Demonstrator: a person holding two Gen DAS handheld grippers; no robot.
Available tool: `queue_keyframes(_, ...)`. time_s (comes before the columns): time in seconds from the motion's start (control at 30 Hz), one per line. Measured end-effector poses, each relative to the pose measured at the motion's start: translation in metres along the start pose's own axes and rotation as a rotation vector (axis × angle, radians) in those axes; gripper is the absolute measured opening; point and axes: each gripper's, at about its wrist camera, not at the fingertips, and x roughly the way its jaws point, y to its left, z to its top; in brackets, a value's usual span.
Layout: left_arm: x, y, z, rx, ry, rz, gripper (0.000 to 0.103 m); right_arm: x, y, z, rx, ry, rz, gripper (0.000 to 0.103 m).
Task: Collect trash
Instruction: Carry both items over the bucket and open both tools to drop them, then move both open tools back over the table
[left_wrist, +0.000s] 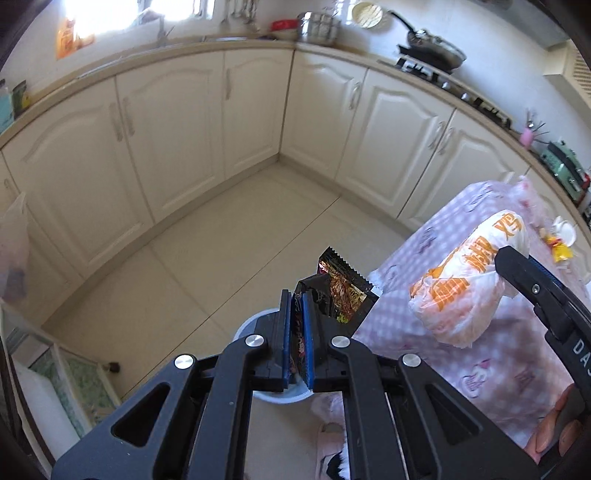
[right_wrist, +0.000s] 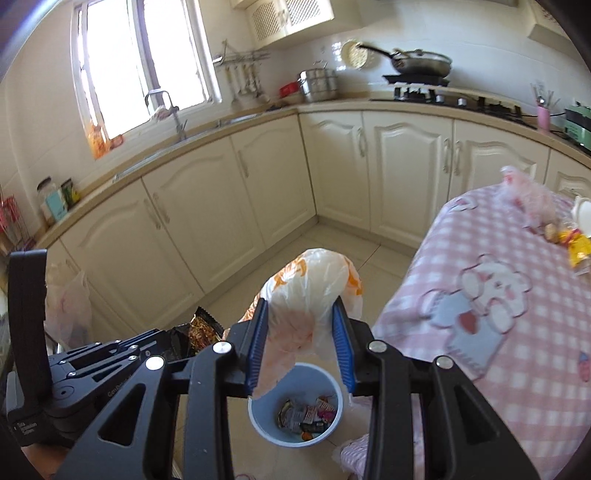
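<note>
Standing by the table draped in a pink-and-white checked cloth (right_wrist: 517, 369), I watched both tools hang over the floor beside it, above the round pale-blue plastic waste bin (right_wrist: 258, 417). That bin sat on the cream tiles just off the table's edge, and it already held a small heap of crumpled wrappers (right_wrist: 308, 413) at its bottom.

The right gripper (right_wrist: 301, 347) was the bulkier load: its blue-padded fingers (right_wrist: 341, 343) stood fairly wide, pressing from both sides on a puffy white plastic bag printed with orange characters (right_wrist: 310, 291). The bag's lower tail drooped toward the bin's mouth. To drop it well, I judged the jaws should be centred over the opening first, since the bag looked light and broad and might drift or catch on the rim.

The left gripper (left_wrist: 298, 332) was pinched narrow on a black foil snack packet with a serrated edge and red-gold print (left_wrist: 341, 291), which stuck up past the fingertips. From its own camera the bin (left_wrist: 245, 326) lay directly beneath, mostly hidden by the tool. The packet seemed stiffer and small, so a plain release from there would probably land it inside.

On the far table corner, a yellow wrapper (right_wrist: 578, 245) and a white cup (right_wrist: 583, 212) remained, well apart from both tools.
</note>
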Motion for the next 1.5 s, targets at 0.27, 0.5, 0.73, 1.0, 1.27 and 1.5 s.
queue_keyframes(0.27,0.039,0.012,-0.001,-0.027,0.052,-0.012,0.009,0.053,0.02,-0.019,-0.022,0.089,-0.006,0.033)
queue_keyframes(0.5,0.035,0.022,-0.003,-0.037,-0.027,0.015,0.062,0.076,0.024,-0.028,-0.023,0.125,-0.015,0.033)
queue_keyframes(0.73,0.023,0.029,-0.005,-0.002,-0.095,0.043,0.072,0.09,0.034,-0.036,-0.031,0.157,-0.006,0.033)
queue_keyframes(1.0,0.017,0.037,-0.001,-0.001,-0.118,0.056,0.072,0.097,0.048,-0.029,-0.052,0.151,0.0,0.035)
queue_keyframes(1.27,0.003,0.039,0.002,-0.008,-0.147,0.06,0.072,0.092,0.057,-0.01,-0.057,0.1,0.019,0.045)
queue_keyframes(1.5,-0.021,0.02,0.007,0.018,-0.195,0.046,0.072,0.059,0.045,0.003,-0.05,0.044,0.014,0.05)
